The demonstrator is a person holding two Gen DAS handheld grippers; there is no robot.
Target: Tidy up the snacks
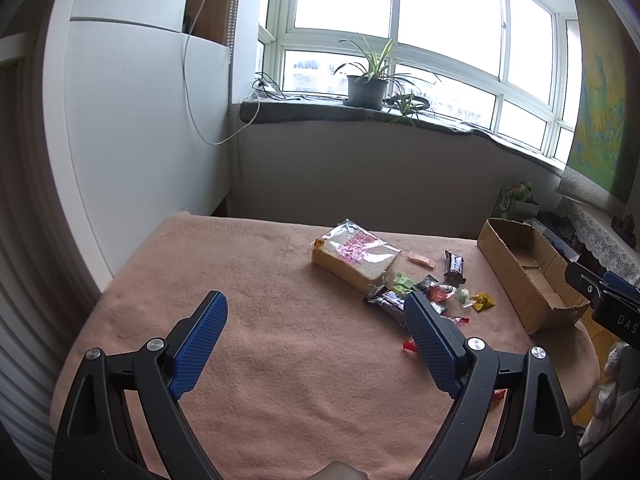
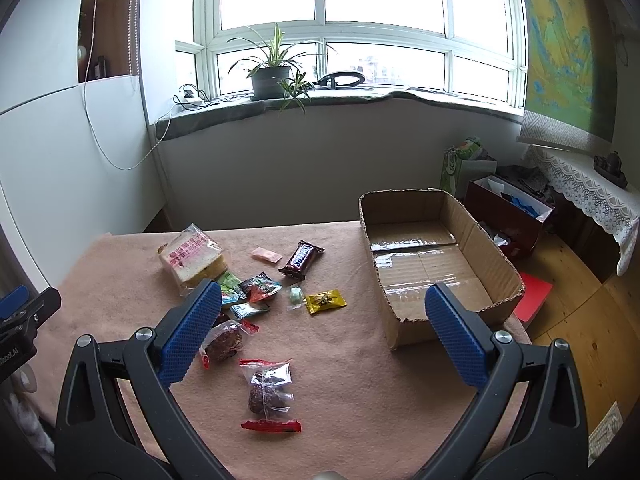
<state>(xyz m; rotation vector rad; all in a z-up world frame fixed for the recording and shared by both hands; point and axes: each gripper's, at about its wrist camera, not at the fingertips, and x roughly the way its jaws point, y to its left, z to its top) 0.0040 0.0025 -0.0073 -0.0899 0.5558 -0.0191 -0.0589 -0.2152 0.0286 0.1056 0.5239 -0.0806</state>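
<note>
Table (image 2: 328, 420): covered by a pinkish blanket; it carries every item below, and all places here are given relative to the box.
Box (image 2: 496, 264): open cardboard carton at the table's right side, long axis running away from the cameras. Its near wall is torn low. Judged the collecting bin, set within reach of the right arm.
Box contents: only the taped floor shows; no snack lies inside, so sorting looks not yet begun.
Left gripper (image 1: 316, 310): fingers wide apart, nothing between them, raised above bare blanket well left of the box. Judged waiting.
Right gripper (image 2: 324, 296): fingers wide apart, nothing held, raised over the table with one finger in line with the box's near end. Judged ready to pick and drop.
Bread (image 2: 192, 258): bagged sliced loaf, farthest left of the box, lying flat.
Cakes (image 2: 269, 390): two clear packets with red ends, nearest the cameras, left of the box; the second is partly hidden by a finger of the right gripper.
Bar (image 2: 301, 259): dark chocolate bar, left of the box's far half.
Candies (image 2: 256, 290): loose cluster of small wrappers between bread and box.
Yellow sachet (image 2: 325, 301): the piece nearest the box, apart from it.
Pink packet (image 2: 266, 255): flat, between bread and bar.
</note>
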